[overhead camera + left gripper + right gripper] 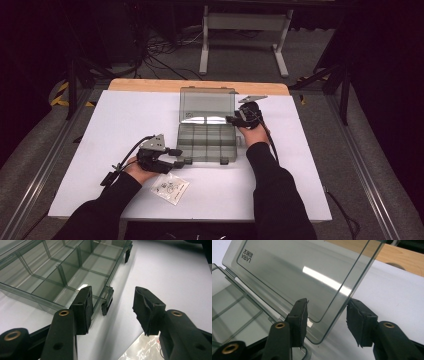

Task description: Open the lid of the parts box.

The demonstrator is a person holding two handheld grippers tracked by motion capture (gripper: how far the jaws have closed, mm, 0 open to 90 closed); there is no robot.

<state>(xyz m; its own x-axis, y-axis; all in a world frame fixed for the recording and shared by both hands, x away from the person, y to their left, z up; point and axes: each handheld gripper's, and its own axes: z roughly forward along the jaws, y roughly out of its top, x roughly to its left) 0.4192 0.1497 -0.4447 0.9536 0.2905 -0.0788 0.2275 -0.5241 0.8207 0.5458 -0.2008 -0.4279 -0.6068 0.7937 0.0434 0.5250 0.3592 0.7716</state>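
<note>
Near: small plastic bag (pixel 170 188) by left gripper (pixel 181 157), jaws spread astride organizer box (pixel 207 144) front wall, unpinched | right gripper (pixel 233 119): jaws parted around raised lid (pixel 206 104) edge | step: lid opened, released; next: withdraw, fetch bag

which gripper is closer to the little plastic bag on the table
Left. The left gripper sits just above the plastic bag, by the box's front corner; the right gripper is far off at the open lid.
</note>
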